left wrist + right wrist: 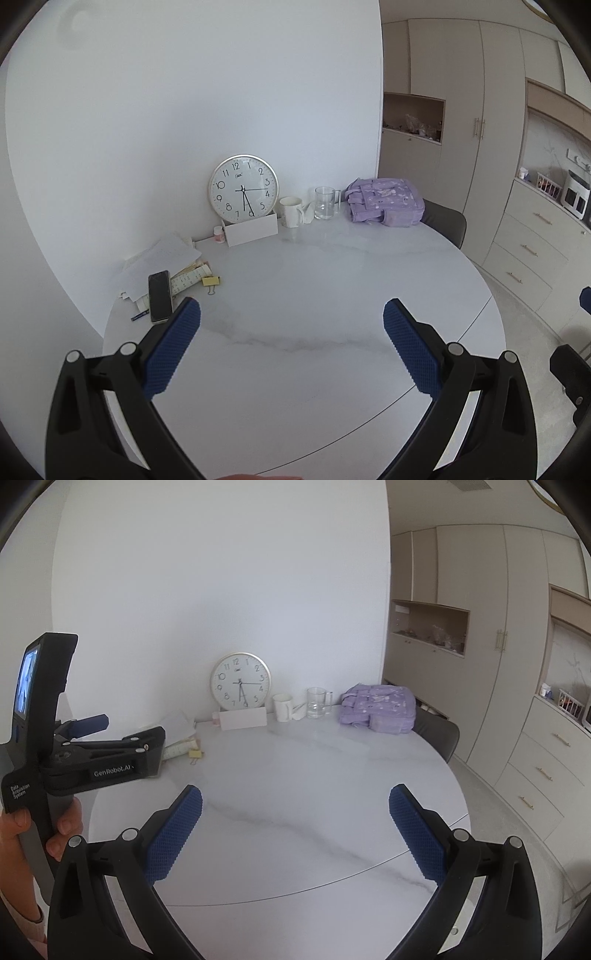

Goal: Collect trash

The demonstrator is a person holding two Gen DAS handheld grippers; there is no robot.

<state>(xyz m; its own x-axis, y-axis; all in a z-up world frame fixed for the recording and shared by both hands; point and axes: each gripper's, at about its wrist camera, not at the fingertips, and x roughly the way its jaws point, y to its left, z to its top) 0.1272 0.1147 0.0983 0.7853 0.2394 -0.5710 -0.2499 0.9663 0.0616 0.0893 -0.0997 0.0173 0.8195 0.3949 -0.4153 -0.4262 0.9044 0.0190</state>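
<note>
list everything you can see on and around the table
table: 1, white marble, centre
clock: 1, white face, leaning on wall
card box: 1, white, in front of clock
small bottle: 1, pink-white, left of box
mug: 1, white, right of clock
crumpled tissue: 1, white, between mug and glass mug
glass mug: 1, clear, beside bag
bag: 1, purple, far right edge
chair: 1, grey, behind bag
papers: pile, white, left edge
phone: 1, black, on papers
binder clip: 1, yellow, beside papers
cabinets: beige, right
left gripper: open
right gripper: open
hand: holding left gripper's handle

Home dining nook: marble table [314, 295], built-in cabinets [461, 129], purple schoolbag [384, 201], mugs [290, 210].
</note>
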